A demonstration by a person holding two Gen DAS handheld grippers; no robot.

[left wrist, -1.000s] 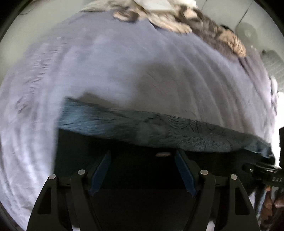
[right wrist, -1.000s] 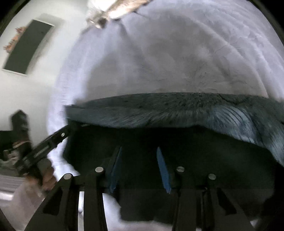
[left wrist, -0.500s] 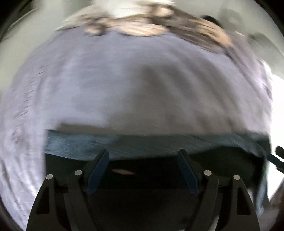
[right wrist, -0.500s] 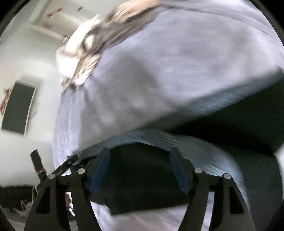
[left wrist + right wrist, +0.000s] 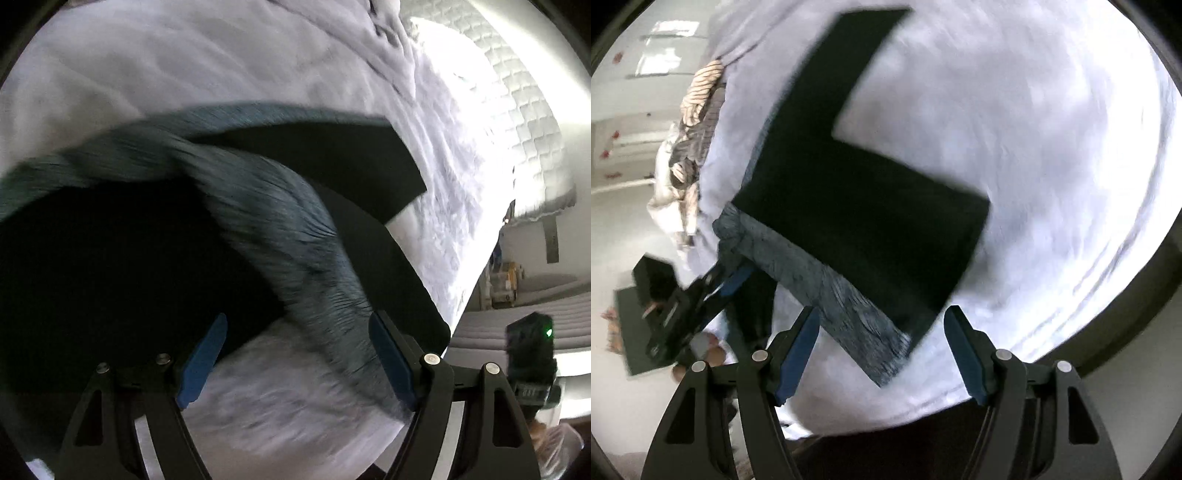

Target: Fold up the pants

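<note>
Dark, almost black pants [image 5: 110, 258] fill most of the left wrist view, lying on a bed [image 5: 221, 66] covered with a pale lavender sheet. Their ribbed grey-blue waistband [image 5: 280, 236] curves from the left edge across the middle and runs down toward the right blue pad of the left gripper [image 5: 295, 360]. The jaws of this gripper stand wide apart; the waistband's end lies just beside the right pad, but nothing is pinched between the pads, and bare sheet shows in the gap. One dark leg [image 5: 332, 162] stretches off to the upper right, its end square on the sheet. At the lower right edge the right gripper [image 5: 532, 354] appears as a dark block with a small green light, off the side of the bed. A quilted white mattress edge [image 5: 517, 92] glows brightly at the upper right.

From the right wrist view the pants [image 5: 849, 206] spread flat on the bed [image 5: 1034, 129] in an L shape, one leg [image 5: 849, 55] reaching to the top of the frame, the other toward the right. The waistband [image 5: 831, 295] runs diagonally along the near edge and ends between the blue pads of the right gripper [image 5: 882, 354], whose jaws are fully spread and grip nothing. At the left, the left gripper [image 5: 716, 284] sits by the waistband's far end with its blue pads showing; blur hides whether it touches the cloth. A striped tan and grey bundle of fabric [image 5: 694, 122] lies at the bed's far left edge.
</note>
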